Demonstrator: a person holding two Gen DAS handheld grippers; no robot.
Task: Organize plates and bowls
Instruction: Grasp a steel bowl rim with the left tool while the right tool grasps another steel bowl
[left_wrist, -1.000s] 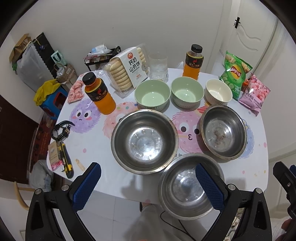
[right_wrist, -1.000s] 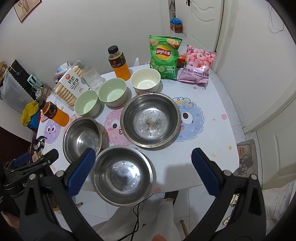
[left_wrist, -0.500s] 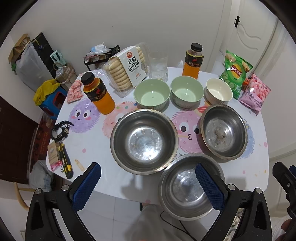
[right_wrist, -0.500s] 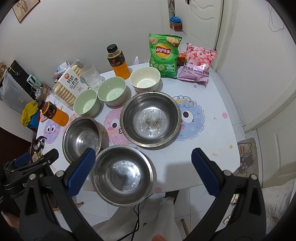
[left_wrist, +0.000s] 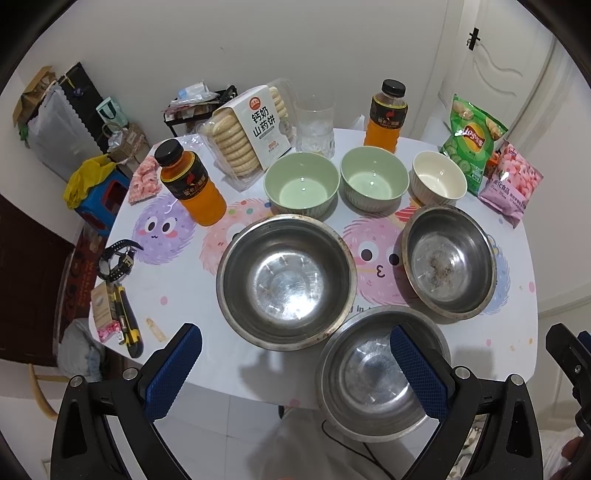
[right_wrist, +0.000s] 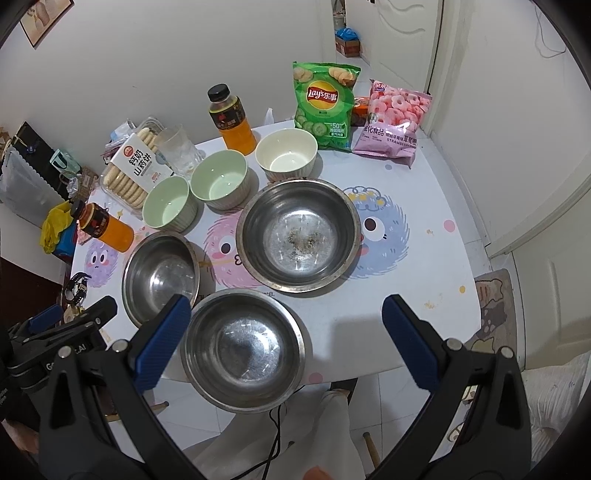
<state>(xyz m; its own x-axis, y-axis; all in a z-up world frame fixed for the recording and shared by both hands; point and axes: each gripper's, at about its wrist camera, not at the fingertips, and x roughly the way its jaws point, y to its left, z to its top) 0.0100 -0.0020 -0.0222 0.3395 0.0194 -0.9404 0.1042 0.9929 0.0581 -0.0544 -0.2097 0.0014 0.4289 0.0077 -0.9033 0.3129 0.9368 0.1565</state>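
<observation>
left gripper (left_wrist: 295, 369) fingers spread, empty | right gripper (right_wrist: 288, 339) spread, empty | both above steel bowls (right_wrist: 243, 347) on table (right_wrist: 424, 266)

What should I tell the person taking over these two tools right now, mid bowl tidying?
Left tool: open, empty, hovering over the near table edge.
Right tool: open, empty, hovering above the near edge too.
Three steel bowls sit separately: left one, near one hanging partly over the table edge, right one with crumbs inside.
Behind them, in a row: two green bowls and a cream bowl.
Done: nothing stacked.
Left: nest the steel bowls, then the small bowls. No plates visible.
</observation>
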